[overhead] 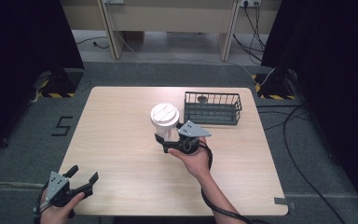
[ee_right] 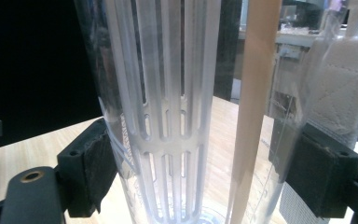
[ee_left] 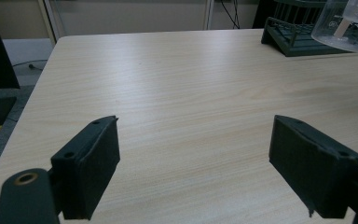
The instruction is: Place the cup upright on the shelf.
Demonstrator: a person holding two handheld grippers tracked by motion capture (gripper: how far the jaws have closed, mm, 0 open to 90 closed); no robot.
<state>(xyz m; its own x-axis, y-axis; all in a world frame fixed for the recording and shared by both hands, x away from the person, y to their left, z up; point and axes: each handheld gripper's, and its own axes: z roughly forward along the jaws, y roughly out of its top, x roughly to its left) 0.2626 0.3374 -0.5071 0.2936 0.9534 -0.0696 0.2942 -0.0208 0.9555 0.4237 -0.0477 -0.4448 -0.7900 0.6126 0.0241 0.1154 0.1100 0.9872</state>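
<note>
A clear plastic container [overhead: 168,133] with a white round lid [overhead: 164,114] is held near the table's middle. My right gripper [overhead: 164,140] is shut on its lower wall. In the right gripper view both pads [ee_right: 91,163] press the clear wall of the container [ee_right: 168,116]. Inside it are a white slotted insert and a pale wooden stick [ee_right: 254,93]. In the left gripper view the container's base [ee_left: 349,28] hangs above the table top. My left gripper [overhead: 84,175] rests at the table's near left corner. It is open [ee_left: 193,140], with nothing between its jaws.
A dark wire basket [overhead: 212,108] stands at the back right of the wooden table [overhead: 121,140], just beyond the container, and also appears as the basket [ee_left: 293,37] in the left gripper view. Cables lie on the floor to the right.
</note>
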